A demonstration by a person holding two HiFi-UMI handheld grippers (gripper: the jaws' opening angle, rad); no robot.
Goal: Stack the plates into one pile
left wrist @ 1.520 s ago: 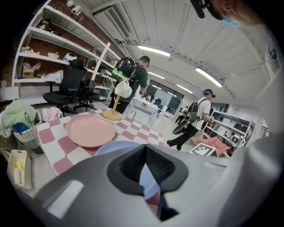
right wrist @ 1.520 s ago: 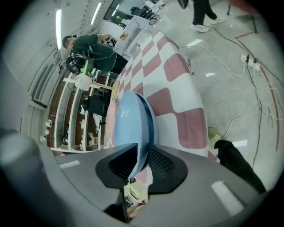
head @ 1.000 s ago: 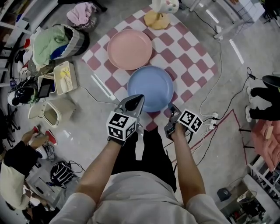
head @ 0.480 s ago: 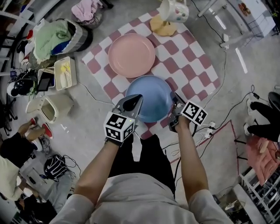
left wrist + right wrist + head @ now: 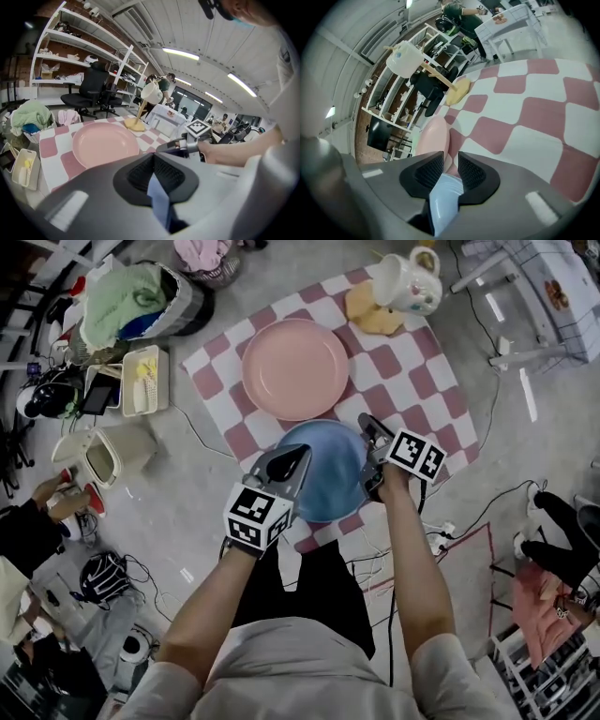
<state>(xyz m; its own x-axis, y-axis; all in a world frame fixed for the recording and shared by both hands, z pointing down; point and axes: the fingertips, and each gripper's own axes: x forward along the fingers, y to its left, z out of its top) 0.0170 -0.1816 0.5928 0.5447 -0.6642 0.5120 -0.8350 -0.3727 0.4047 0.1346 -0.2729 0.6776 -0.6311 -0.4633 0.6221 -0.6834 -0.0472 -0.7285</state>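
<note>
Forward goes the blue plate (image 5: 323,474) since a second ago, riding above the checked cloth (image 5: 422,371) with its far edge now just short of the pink plate (image 5: 295,368). Left gripper (image 5: 291,460) and right gripper (image 5: 372,442) are each clamped on an opposite rim, probably to keep it level. Nothing blocks the path; the white jug (image 5: 410,279) on its yellow mat (image 5: 373,313) stands well apart at the far corner.
</note>
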